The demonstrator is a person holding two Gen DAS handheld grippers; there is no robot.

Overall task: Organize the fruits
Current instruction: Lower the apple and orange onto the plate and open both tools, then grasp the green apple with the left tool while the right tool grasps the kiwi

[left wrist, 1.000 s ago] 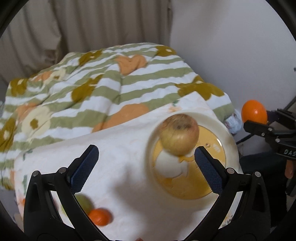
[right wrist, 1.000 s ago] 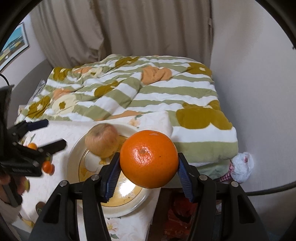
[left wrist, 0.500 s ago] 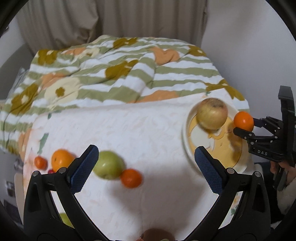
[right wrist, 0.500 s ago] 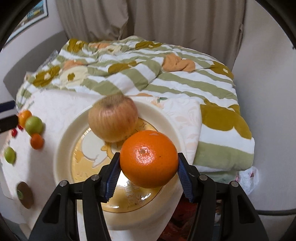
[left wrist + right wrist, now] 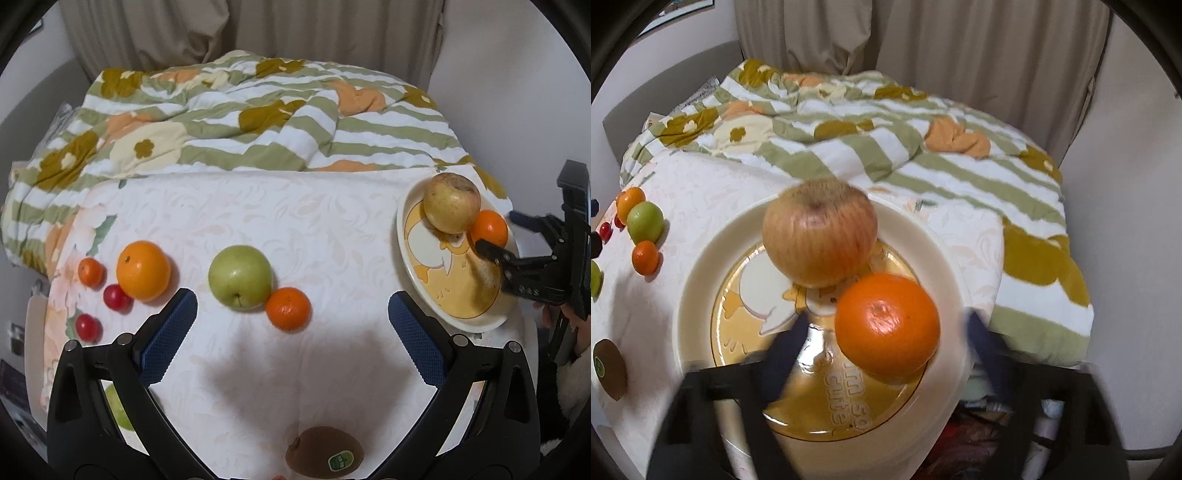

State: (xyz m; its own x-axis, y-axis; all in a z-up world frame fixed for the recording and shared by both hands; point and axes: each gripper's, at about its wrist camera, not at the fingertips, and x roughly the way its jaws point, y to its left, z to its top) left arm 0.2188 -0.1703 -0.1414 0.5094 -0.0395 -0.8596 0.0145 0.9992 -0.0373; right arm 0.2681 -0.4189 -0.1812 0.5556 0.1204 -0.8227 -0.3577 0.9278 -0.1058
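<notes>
Orange (image 5: 887,326) newly released onto plate (image 5: 698,291), beside apple (image 5: 820,232)

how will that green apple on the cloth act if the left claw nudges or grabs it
The green apple is round with a smooth, slightly shiny skin, so it may roll on the tablecloth when nudged and could slip under a loose grip. It touches the small orange, which would probably get pushed along. The open left claw looks wide enough to span it.

The plate (image 5: 413,273) sits at the tabletop's (image 5: 295,229) right edge, carrying the apple (image 5: 451,207) with the orange (image 5: 489,229) touching it on the right. Well left of the plate lie a pear (image 5: 240,277) and a touching mandarin (image 5: 288,308). The kiwi (image 5: 324,455) lies nearer than the plate.
</notes>
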